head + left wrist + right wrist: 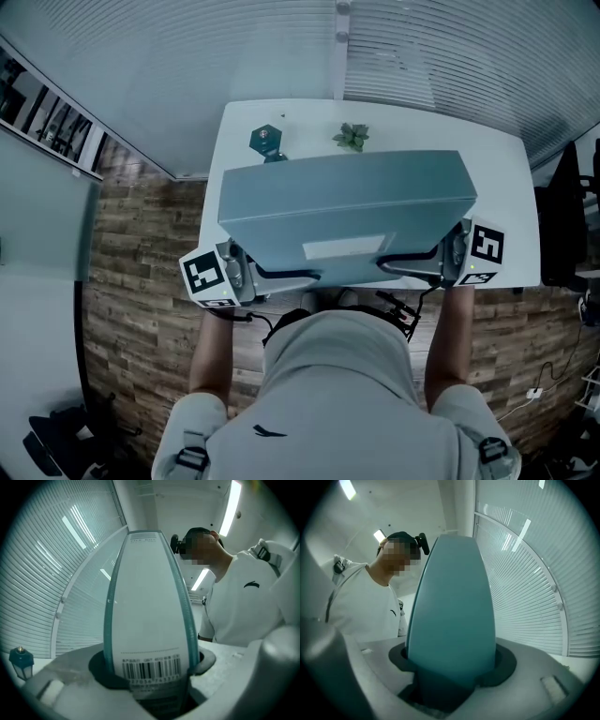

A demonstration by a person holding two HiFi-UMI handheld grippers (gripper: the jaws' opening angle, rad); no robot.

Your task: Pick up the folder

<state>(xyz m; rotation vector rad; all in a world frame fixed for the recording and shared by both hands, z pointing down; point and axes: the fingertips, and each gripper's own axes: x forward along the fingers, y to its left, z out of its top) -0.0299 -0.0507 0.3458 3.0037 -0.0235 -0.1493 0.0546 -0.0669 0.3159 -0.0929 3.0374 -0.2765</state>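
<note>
A blue-grey box folder (345, 214) hangs level above the white table (511, 197), held at both ends. My left gripper (281, 275) is shut on its left end, my right gripper (412, 262) on its right end. In the left gripper view the folder's narrow end (150, 597) bears a white label with a barcode and stands upright between the jaws of the left gripper (151, 679). The right gripper view shows the plain blue end (452, 606) wedged between the jaws of the right gripper (449, 670). The person's torso appears behind the folder in both gripper views.
On the far part of the table stand a small teal lantern-shaped object (266, 142) and a little green plant (352, 137). Window blinds run behind the table. A black chair (567, 220) stands at the right, on the wood-plank floor (141, 281).
</note>
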